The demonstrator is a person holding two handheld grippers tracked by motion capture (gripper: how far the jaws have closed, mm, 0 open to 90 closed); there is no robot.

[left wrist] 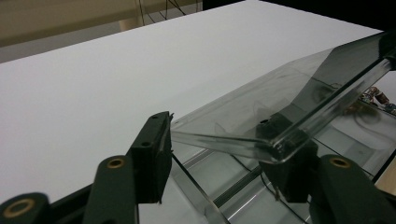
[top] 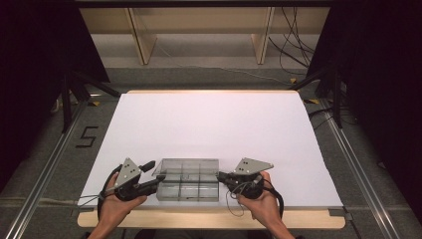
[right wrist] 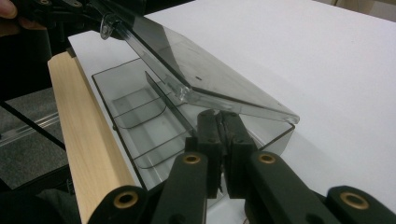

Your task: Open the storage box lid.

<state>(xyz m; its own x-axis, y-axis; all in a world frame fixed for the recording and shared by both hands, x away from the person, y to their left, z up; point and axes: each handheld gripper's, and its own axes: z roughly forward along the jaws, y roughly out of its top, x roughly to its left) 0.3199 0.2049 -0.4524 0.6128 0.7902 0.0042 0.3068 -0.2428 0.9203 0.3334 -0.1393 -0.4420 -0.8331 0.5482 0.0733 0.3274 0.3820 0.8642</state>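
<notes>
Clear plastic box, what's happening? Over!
Left hand-held gripper open around lid. Right hand-held gripper shut on clear plastic compartment box wall. Lid half-raised. Nothing blocking.

Clear smoky-grey box w/ see-thru lid; white table, pale wood edge; black grippers, brass-coloured rivets.

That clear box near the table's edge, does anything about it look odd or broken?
Nothing looks broken or spilled. The box is simply half open: its lid is tilted up at a slant, with the left tool at its corner. The compartments look empty, and the right tool pinches the box's end wall.
</notes>
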